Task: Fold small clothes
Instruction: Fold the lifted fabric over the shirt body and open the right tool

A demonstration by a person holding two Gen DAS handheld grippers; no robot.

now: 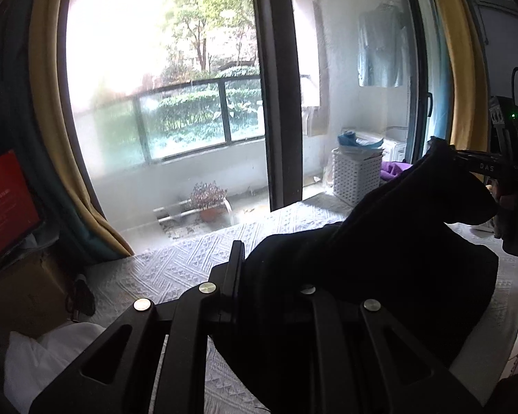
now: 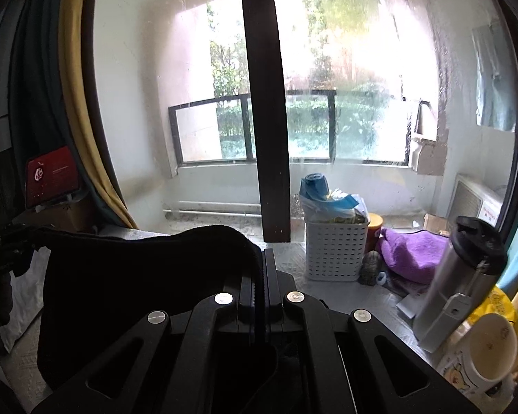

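A small black garment (image 1: 380, 258) hangs in the air between my two grippers, above a white textured cloth (image 1: 176, 265) on the table. My left gripper (image 1: 240, 252) is shut on its near corner. My right gripper (image 1: 447, 153) shows at the right of the left wrist view, shut on the garment's other corner. In the right wrist view the same garment (image 2: 138, 283) drapes to the left of my right gripper (image 2: 264, 255), whose jaws are pressed together on its edge. The left gripper (image 2: 13, 248) is dimly seen at the far left edge there.
A white perforated basket (image 2: 335, 252) with bags stands behind the table, a purple cloth (image 2: 414, 252) beside it. A steel thermos (image 2: 459, 276) and a mug (image 2: 487, 352) stand at the right. A cardboard box (image 1: 27, 296) and red screen (image 1: 7, 203) are at the left. A glass door lies ahead.
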